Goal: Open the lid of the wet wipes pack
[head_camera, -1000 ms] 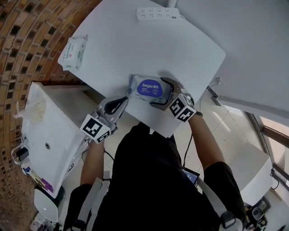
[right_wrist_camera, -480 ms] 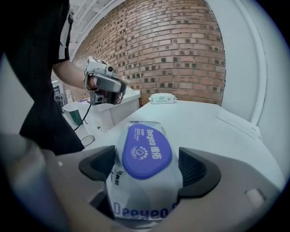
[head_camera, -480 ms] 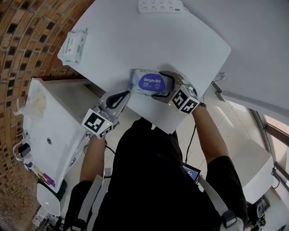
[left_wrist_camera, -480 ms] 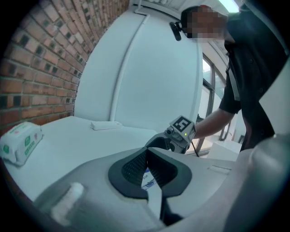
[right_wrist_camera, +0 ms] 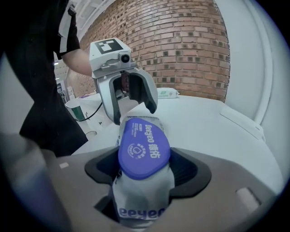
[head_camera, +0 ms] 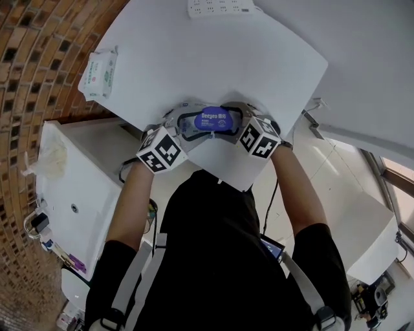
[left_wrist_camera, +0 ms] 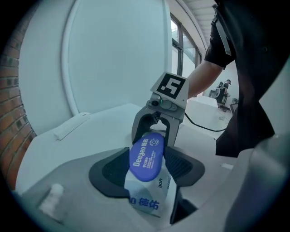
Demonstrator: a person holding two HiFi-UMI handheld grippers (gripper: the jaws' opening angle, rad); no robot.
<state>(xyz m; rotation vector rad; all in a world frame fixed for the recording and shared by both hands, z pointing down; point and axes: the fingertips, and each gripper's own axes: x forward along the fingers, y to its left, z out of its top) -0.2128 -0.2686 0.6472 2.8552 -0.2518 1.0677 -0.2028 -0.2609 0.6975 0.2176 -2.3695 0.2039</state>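
Note:
The wet wipes pack [head_camera: 210, 121], silver with an oval blue lid [head_camera: 213, 119] that lies flat and closed, rests near the white table's front edge. My left gripper [head_camera: 180, 124] straddles its left end. Its jaws are opening, with the pack [left_wrist_camera: 147, 181] between the pads, and the left pad stands apart from it. My right gripper [head_camera: 234, 123] holds the right end. Its jaws are closing, and both pads press the pack's [right_wrist_camera: 142, 181] sides beside the lid [right_wrist_camera: 144, 153]. Each gripper view shows the other gripper at the pack's far end: the right one [left_wrist_camera: 156, 129] and the left one [right_wrist_camera: 132, 102].
A second white wipes pack [head_camera: 98, 66] lies at the table's [head_camera: 278, 71] left edge by the brick wall. A white power strip [head_camera: 220, 6] sits at the far edge. A white cabinet [head_camera: 71, 187] stands to the left, below the table.
My left gripper has come from the table's front-left edge to the pack's left end and opened around it. My right gripper's jaws have narrowed onto the pack.

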